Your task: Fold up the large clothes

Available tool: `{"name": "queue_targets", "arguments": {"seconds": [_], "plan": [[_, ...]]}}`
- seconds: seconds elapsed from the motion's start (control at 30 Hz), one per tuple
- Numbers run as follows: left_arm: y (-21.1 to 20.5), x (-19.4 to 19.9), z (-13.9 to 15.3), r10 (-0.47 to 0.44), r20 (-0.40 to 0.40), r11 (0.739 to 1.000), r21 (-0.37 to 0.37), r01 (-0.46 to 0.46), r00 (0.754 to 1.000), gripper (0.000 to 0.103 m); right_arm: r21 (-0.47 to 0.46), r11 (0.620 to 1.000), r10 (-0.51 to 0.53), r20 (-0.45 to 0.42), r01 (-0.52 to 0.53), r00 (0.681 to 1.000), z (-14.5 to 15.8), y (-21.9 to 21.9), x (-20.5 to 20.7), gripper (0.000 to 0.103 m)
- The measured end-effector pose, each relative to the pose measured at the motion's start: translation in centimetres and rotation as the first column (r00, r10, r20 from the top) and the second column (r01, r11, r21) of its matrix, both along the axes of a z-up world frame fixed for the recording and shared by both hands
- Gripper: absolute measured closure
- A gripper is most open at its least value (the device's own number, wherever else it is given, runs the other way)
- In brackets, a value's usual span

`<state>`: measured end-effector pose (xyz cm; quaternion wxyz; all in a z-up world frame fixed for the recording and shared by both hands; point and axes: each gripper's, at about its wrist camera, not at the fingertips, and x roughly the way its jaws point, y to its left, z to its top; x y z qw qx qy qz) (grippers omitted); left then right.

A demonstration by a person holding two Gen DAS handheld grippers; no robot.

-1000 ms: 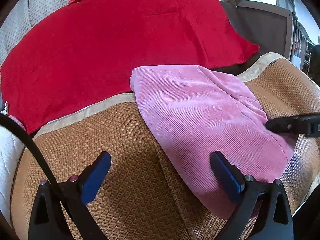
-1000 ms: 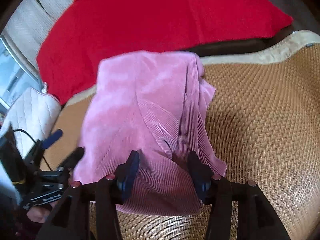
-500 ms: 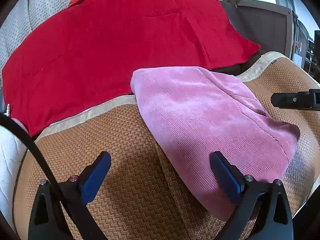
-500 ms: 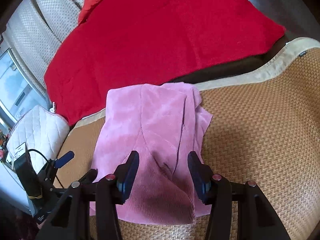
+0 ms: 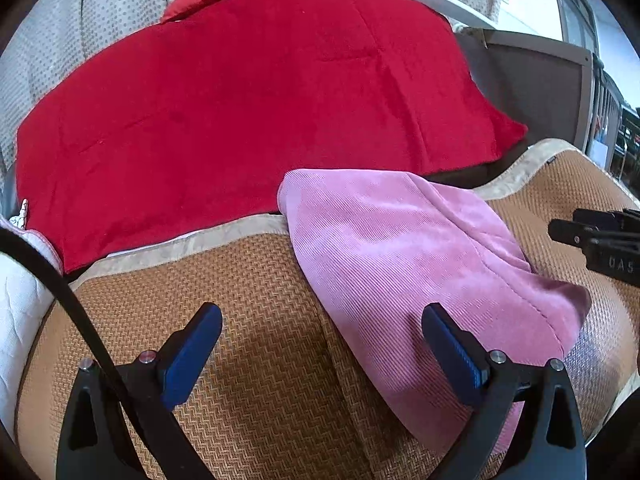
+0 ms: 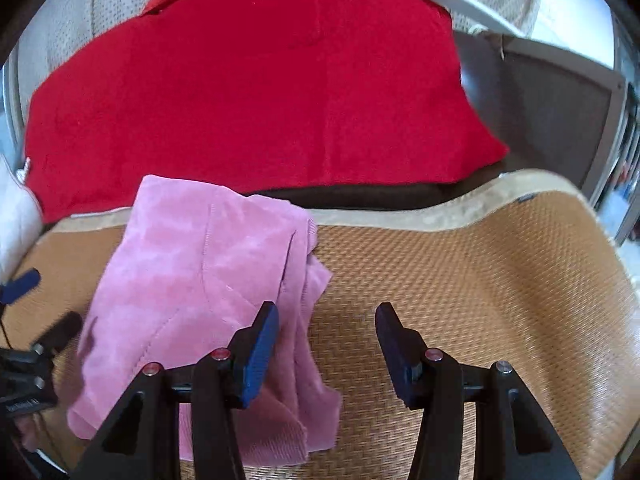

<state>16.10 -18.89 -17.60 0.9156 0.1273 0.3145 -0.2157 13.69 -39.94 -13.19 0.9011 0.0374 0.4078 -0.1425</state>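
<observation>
Behind everything you have a pale dotted curtain [image 5: 100, 40], and in front of it a red blanket [image 5: 260, 120] spreads wide over a dark sofa; nearer to you lies the woven tan mat [image 5: 260, 360] with its beige border.

Your folded pink corduroy garment [image 5: 400, 264] rests flat on that mat. Seen from your left gripper [image 5: 320, 356], its long axis runs on a slant — from a squared corner far ahead of the fingers, touching the mat's border by the blanket, down to the near end that passes under and beyond your right-hand finger [image 5: 452, 356]. A stitched seam follows that same line. The other finger [image 5: 192, 352] stands over bare mat. Your fingers there are spread wide and grip nothing.

From your right gripper [image 6: 324, 356], the garment [image 6: 208, 280] lies ahead and off to the side of the near finger [image 6: 256, 356], its length running away from you toward the blanket, the layered folded edges facing the gap between your fingers. The far finger [image 6: 396, 356] hangs over bare mat. These fingers stand partly apart — nothing is caught between them, and the pads press on no cloth.

Each gripper shows at the edge of the other's view, apart from the garment.
</observation>
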Motion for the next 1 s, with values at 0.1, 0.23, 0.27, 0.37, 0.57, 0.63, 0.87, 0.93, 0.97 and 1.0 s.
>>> {"name": "queue_targets", "arguments": {"seconds": [0.1,0.23,0.27,0.37,0.57,0.63,0.87,0.93,0.97,1.0], "plan": [[0.0,0.2,-0.1,0.007,-0.004,1.0,-0.006,-0.007,1.0,0.003,-0.037,0.999,0.005,0.003,-0.004,1.0,0.2,0.2,0.0,0.048],[-0.2,0.2,-0.2,0.008,-0.007,1.0,-0.006,-0.008,1.0,0.003,-0.072,0.997,0.008,0.01,-0.007,1.0,0.5,0.6,-0.1,0.048],[-0.2,0.1,-0.2,0.007,-0.006,1.0,-0.005,-0.007,1.0,0.003,-0.075,0.997,0.01,0.011,-0.009,1.0,0.5,0.7,-0.1,0.048],[-0.3,0.1,-0.2,0.003,-0.004,1.0,0.0,-0.003,1.0,0.003,-0.092,0.996,0.008,0.011,-0.007,1.0,0.5,0.8,0.0,0.048],[-0.2,0.3,-0.2,0.006,-0.006,1.0,-0.001,-0.006,1.0,0.003,-0.105,0.994,0.01,0.01,-0.009,1.0,0.6,1.1,0.0,0.048],[-0.1,0.3,-0.2,0.007,-0.006,1.0,-0.001,-0.007,1.0,0.003,-0.107,0.994,0.011,0.009,-0.01,1.0,0.6,1.2,0.0,0.048],[0.4,0.9,0.0,-0.021,-0.05,0.999,-0.035,0.019,0.999,0.003,-0.097,0.995,0.023,0.003,-0.022,1.0,0.4,1.1,0.1,0.048],[0.7,1.6,0.0,-0.075,-0.123,0.995,-0.079,0.066,0.99,0.003,-0.03,0.998,0.047,-0.002,-0.047,0.999,0.3,0.5,0.4,0.046],[0.8,2.0,-0.1,-0.099,-0.161,0.992,-0.096,0.084,0.982,0.003,0.028,0.998,0.063,0.003,-0.063,0.998,0.2,-0.2,0.6,0.04],[1.0,2.4,-0.2,-0.112,-0.188,0.99,-0.11,0.092,0.976,0.003,0.079,0.994,0.075,0.006,-0.075,0.997,0.0,-0.9,0.8,0.036]]}}
